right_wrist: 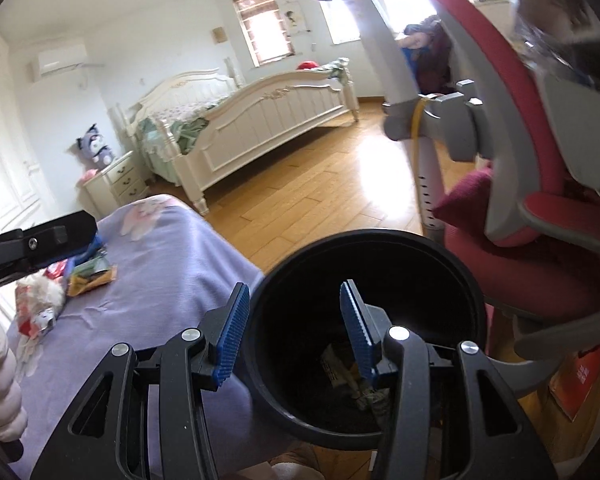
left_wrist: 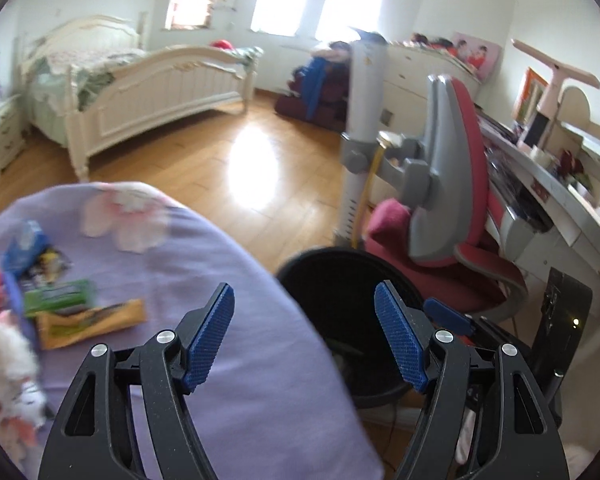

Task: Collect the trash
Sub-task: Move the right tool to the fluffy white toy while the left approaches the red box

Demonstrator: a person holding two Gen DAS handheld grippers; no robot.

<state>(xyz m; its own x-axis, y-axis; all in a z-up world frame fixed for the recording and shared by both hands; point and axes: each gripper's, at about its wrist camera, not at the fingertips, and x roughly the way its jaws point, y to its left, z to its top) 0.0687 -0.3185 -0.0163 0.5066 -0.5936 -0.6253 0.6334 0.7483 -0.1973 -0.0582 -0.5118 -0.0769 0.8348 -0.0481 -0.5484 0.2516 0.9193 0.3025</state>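
Both grippers are seen spread apart and empty; nothing is held between the blue pads.

Left gripper (left_wrist: 304,332): pointed over the edge of the lavender bedspread (left_wrist: 204,248), with the black bin (left_wrist: 300,268) straight ahead past the right finger. The remaining trash is piled left of and beyond the left finger: an orange wrapper (left_wrist: 90,322) nearest, a green wrapper (left_wrist: 58,298) just beyond it, then a blue packet (left_wrist: 24,246) and a red item at the frame edge. The pile is blurred, so an exact count cannot be given.

Right gripper (right_wrist: 294,334): held over the bin (right_wrist: 474,280); the right finger sits above the bin mouth, the left finger above the bedspread edge. At least 1 piece of trash (right_wrist: 340,368) is seen at the bin bottom.

Key relation: the orange wrapper is judged the nearest target for the left gripper, far left of its fingers. Its long axis runs roughly left-right across the view, so it lies along the jaw opening line, not across it. A swing to the left plus a wrist turn would likely be needed to close across the short side. The right gripper is well apart from the pile.
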